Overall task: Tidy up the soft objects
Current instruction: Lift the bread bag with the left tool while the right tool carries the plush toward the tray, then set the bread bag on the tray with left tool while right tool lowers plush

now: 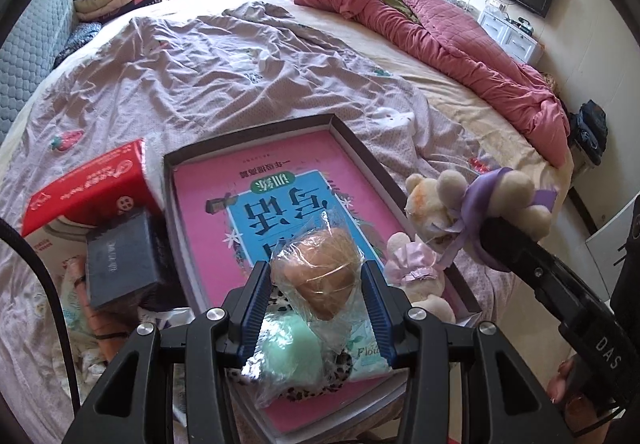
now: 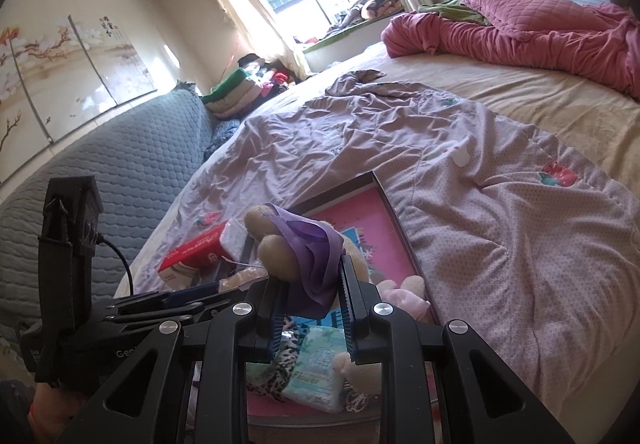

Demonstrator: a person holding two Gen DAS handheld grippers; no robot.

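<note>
Between your left fingers: the left gripper (image 1: 316,298) has its blue pads on either side of a clear bag (image 1: 316,284) holding a tan puff and a mint-green one; whether the pads press it you cannot tell.
Right fingers: your right gripper (image 2: 308,300) is clamped on the purple ribbon of a cream plush bear (image 2: 276,244).
Under both: a shallow box (image 1: 360,147) with a pink book (image 1: 280,179) inside, lying on the lilac quilt (image 1: 200,75).
Left view only: a second small plush (image 1: 416,264) on the box's right edge; the red carton (image 1: 88,187) and dark box (image 1: 120,256) beside it.
Right view only: a tissue pack (image 2: 316,376) below the bear.
</note>
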